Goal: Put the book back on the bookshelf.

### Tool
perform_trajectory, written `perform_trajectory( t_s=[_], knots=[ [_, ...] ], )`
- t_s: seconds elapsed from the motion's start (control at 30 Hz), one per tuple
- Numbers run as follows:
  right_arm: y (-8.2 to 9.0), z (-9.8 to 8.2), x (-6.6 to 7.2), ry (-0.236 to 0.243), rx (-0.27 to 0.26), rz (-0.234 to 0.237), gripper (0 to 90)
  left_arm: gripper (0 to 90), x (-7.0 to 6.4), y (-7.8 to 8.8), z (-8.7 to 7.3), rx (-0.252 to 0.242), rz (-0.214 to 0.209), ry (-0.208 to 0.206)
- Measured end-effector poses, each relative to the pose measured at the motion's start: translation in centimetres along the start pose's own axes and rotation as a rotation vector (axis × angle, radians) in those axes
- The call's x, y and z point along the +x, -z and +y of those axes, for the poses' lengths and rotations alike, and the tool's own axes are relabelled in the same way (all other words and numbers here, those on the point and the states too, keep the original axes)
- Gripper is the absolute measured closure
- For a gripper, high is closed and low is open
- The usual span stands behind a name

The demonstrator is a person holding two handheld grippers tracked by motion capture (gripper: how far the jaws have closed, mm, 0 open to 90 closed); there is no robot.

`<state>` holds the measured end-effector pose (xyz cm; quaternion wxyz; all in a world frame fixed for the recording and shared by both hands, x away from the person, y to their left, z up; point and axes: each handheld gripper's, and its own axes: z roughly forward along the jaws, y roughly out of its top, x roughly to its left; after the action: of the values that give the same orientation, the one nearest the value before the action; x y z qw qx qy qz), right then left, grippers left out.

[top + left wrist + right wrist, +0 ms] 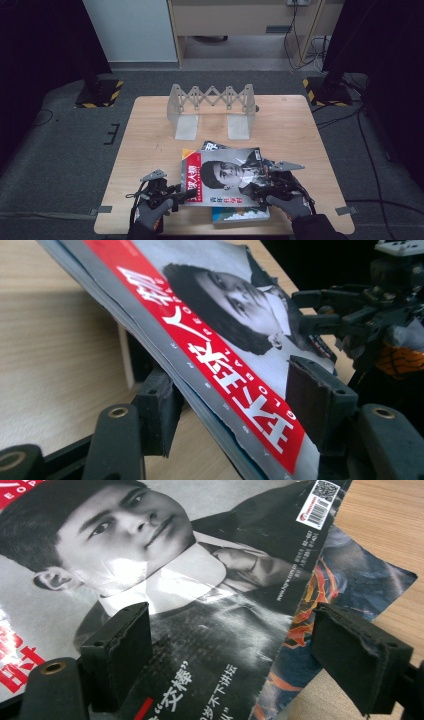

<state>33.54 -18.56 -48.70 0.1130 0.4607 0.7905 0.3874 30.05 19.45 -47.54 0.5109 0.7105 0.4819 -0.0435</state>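
Table (150, 130) first: wooden top, with an expanding scissor-type rack (212, 107) standing at the far edge — every slot empty, nothing filed in it yet.

Near edge: a small stack of magazines. The top magazine (225, 176), red spine band and black-and-white portrait cover, lies on a darker-cover magazine (345, 580) that pokes out beyond its corner, and a blue-edged book (240, 214) sticks out below toward the person.

Step in hand, as I read it: picking the top magazine off the stack to file it in the rack.

Left gripper (235, 415) — jaws straddle the spine edge, one under and one over the cover, and that edge is lifted clear of the table. Whether the pads actually pinch I cannot tell; there looks to be slack on the upper one.

Right gripper (240, 665) — jaws apart over the cover's opposite side, nothing between them, resting on or just over the paper.

Next move likely calls for a firm left clamp, then a lift and tilt upright. Risk: floppy pages sag or the lower magazine drags along.
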Motion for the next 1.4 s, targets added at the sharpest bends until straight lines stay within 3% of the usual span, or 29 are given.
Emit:
perform_trajectory(
  t_s=[0.2, 0.27, 0.3, 0.37, 0.47, 0.63, 0.8, 0.87, 1.13, 1.4],
  knots=[
    [0.0, -0.1, 0.0, -0.012, -0.008, 0.008, 15.6, 40.5, 0.2, -1.5, 0.7, 0.041, -0.013, 0.01],
    [-0.1, -0.1, 0.0, -0.013, -0.008, 0.009, 15.4, 40.7, 0.3, -1.6, 0.9, 0.038, -0.036, 0.014],
    [-0.1, -0.1, 0.0, -0.012, -0.01, 0.008, 14.7, 41.8, 0.3, -1.5, 1.1, 0.023, -0.067, 0.016],
    [-0.1, -0.1, 0.0, -0.011, -0.012, 0.007, 14.5, 42.8, 0.2, -1.6, 1.2, 0.021, -0.077, 0.01],
    [-0.1, -0.1, 0.0, -0.029, -0.012, 0.013, 14.4, 49.4, 0.1, -1.9, 1.2, 0.047, -0.069, -0.014],
    [-0.1, -0.1, -0.2, -0.033, -0.016, 0.018, 14.4, 60.7, 0.3, -2.0, 1.2, 0.068, -0.058, -0.006],
    [0.1, 0.1, -0.3, -0.06, -0.023, 0.034, 14.4, 70.9, 0.7, -1.7, 1.4, 0.056, -0.071, 0.041],
    [0.1, 0.1, -0.4, -0.065, -0.025, 0.04, 14.5, 73.6, 1.1, -1.4, 1.6, 0.035, -0.117, 0.079],
    [0.2, 0.3, -0.8, -0.088, -0.034, 0.064, 15.4, 77.3, 1.1, -1.1, 2.0, 0.027, -0.132, 0.097],
    [0.9, 0.4, -1.8, -0.12, -0.059, 0.046, 14.7, 82.6, 1.4, -0.3, 3.6, -0.044, -0.168, 0.125]
  ],
)
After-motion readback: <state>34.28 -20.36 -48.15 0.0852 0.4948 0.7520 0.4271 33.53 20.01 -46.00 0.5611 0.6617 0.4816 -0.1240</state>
